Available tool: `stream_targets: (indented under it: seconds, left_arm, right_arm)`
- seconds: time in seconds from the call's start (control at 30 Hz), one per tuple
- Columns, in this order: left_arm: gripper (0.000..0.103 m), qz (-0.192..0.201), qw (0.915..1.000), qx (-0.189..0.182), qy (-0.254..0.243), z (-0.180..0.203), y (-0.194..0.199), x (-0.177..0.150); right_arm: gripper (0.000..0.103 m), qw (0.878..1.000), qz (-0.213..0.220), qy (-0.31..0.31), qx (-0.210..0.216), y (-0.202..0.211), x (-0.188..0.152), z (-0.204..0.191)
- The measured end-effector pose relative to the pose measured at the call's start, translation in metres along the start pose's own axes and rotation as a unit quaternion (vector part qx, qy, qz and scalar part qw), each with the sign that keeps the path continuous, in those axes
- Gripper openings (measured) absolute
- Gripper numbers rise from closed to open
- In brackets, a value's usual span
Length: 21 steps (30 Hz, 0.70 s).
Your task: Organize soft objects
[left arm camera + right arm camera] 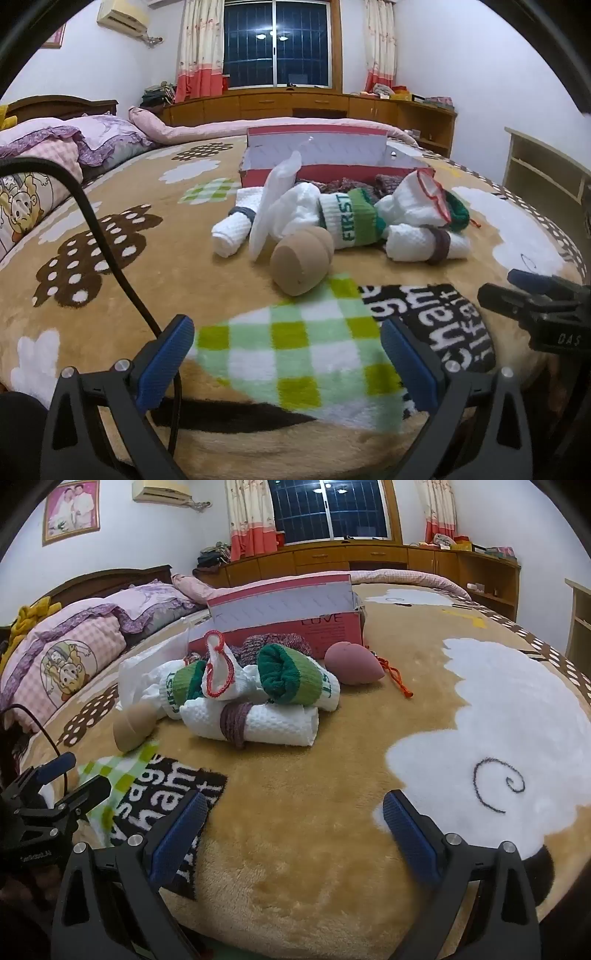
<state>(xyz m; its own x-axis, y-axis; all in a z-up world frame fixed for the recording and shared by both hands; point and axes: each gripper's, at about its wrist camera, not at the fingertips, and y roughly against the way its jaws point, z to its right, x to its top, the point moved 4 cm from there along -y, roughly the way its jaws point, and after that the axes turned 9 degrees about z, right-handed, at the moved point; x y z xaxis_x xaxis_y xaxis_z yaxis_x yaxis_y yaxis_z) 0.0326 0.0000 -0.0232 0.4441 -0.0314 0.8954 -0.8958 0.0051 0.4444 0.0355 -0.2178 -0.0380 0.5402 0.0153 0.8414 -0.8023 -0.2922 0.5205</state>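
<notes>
A heap of soft things lies on the bed in front of a red open box: a tan sponge, rolled white towels with dark bands, green-and-white socks, a white pouch with red trim and a pink sponge. My left gripper is open and empty, low over the blanket short of the tan sponge. My right gripper is open and empty, short of the towel roll.
The bed is covered by a tan plush blanket with sheep and check patterns. Pillows and a quilt lie at the left. Wooden cabinets run under the window. A black cable crosses the left wrist view.
</notes>
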Motion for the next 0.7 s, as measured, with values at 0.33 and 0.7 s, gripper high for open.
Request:
stream_targets:
  seconds: [0.33,0.7]
  left_arm:
    - [0.103,-0.001,0.9999,-0.009,0.013,-0.0002,0.0030,0.0007]
    - [0.103,0.001,0.9999,-0.009,0.010,0.0012,0.0080,0.0040]
  right_arm:
    - [0.098,1.000,0.000,0.000,0.000,0.0011,0.0003,-0.0008]
    - [0.099,1.000,-0.007,0.003,-0.003,-0.0033,-0.0012,-0.0017]
